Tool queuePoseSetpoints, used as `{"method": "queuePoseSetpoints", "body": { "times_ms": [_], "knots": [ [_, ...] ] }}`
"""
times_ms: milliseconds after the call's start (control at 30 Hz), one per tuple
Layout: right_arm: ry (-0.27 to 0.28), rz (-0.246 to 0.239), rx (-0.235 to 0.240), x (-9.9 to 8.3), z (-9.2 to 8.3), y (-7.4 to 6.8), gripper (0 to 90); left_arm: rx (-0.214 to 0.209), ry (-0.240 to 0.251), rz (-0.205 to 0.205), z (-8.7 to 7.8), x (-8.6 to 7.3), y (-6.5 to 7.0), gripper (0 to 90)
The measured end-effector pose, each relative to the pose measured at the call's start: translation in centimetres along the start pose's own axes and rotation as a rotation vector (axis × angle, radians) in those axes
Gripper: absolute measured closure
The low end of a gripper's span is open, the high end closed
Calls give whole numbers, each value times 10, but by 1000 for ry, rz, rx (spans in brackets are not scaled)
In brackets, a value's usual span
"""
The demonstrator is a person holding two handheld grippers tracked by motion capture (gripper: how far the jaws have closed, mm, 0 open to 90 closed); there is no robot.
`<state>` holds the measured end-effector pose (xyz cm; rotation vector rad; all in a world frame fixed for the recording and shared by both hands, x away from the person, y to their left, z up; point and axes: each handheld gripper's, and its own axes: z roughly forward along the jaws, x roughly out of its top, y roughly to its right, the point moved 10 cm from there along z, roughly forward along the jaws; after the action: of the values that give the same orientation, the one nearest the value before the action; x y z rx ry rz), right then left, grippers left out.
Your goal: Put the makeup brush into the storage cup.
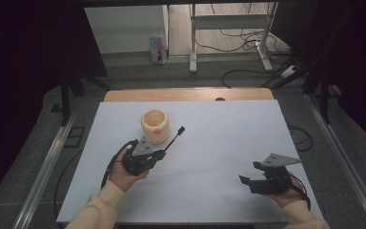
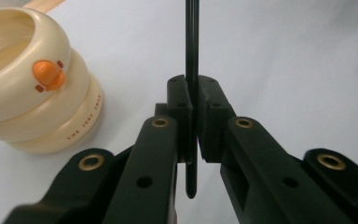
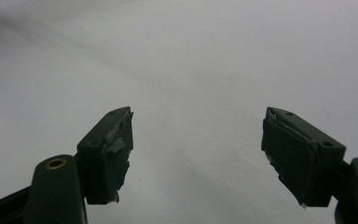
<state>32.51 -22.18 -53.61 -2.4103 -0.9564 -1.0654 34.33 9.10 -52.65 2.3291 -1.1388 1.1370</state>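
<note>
Black rod (image 2: 192,56) clamped in left gripper (image 2: 193,112) beside cream cup (image 2: 32,84).

L hand-held gripper (image 1: 158,153) clamped on thin black rod (image 1: 173,138); R hand-held gripper (image 1: 250,172) jaws wide apart.

High overhead of table (image 1: 209,143); two close tool-mounted views — same surface
</note>
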Motion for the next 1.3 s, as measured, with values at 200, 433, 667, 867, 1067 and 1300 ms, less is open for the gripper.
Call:
{"method": "queuePoseSetpoints", "body": {
  "times_ms": [200,433,667,867,1067,1300],
  "knots": [
    [-7,12,-15,-5,-3,5,246,16,16,-3,-3,2,-3,853],
    [-6,19,-26,-7,-5,9,244,24,37,-14,-7,5,-6,853],
    [-4,13,-27,-6,-5,7,237,13,76,-34,-11,13,-6,853],
    [-2,10,-18,-7,-5,6,236,24,89,-36,-15,21,-11,853],
    [-2,7,-17,-6,-4,6,235,42,111,-32,-21,32,-19,853],
    [1,13,-19,-4,-4,7,233,50,131,-45,-26,41,-27,853]
  ]
}}
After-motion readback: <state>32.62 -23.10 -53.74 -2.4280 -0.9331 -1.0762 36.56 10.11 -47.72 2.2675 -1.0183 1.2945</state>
